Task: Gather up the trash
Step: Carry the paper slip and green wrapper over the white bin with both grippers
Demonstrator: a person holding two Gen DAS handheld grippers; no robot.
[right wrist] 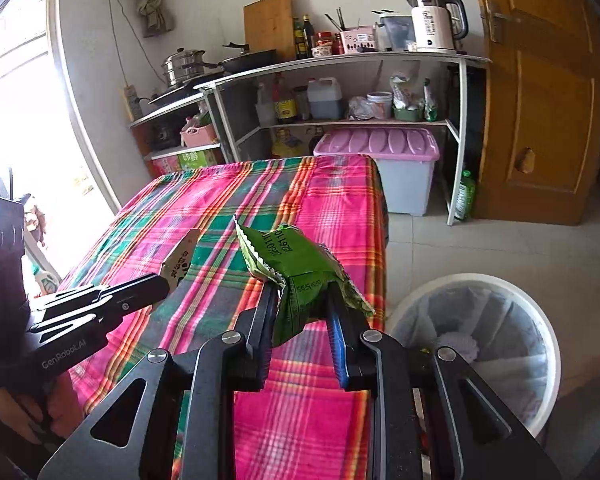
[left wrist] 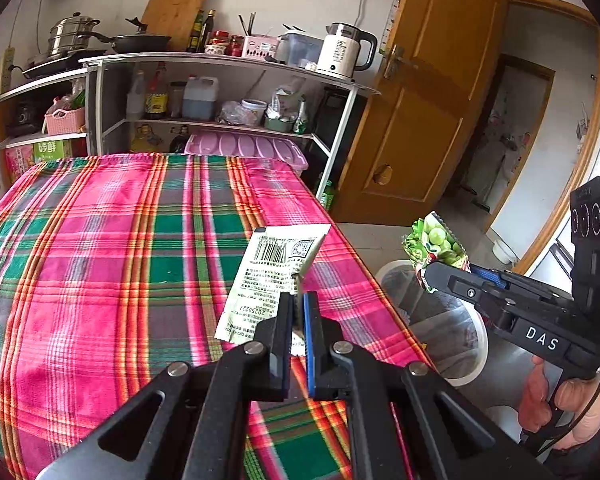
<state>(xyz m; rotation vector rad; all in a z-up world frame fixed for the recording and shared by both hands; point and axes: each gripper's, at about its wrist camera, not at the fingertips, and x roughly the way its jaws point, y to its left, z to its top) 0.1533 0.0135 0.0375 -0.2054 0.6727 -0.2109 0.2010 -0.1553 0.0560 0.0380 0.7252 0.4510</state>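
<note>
My left gripper (left wrist: 299,298) is shut on a white printed wrapper (left wrist: 274,272) and holds it above the plaid tablecloth (left wrist: 100,260) near the table's right edge. My right gripper (right wrist: 300,292) is shut on a green snack bag (right wrist: 296,272), held above the table's right edge. In the left wrist view the right gripper (left wrist: 430,270) holds the green bag (left wrist: 438,246) over the white trash bin (left wrist: 452,332). In the right wrist view the left gripper (right wrist: 168,280) shows at the left with the wrapper (right wrist: 180,258), and the bin (right wrist: 484,344) stands on the floor at the lower right.
A shelf unit (left wrist: 220,92) with a kettle (left wrist: 346,50), pots and bottles stands behind the table. A pink-lidded storage box (right wrist: 384,164) sits beside the table's far end. A wooden door (right wrist: 540,92) stands open at the right. Tiled floor (right wrist: 480,248) lies beyond the bin.
</note>
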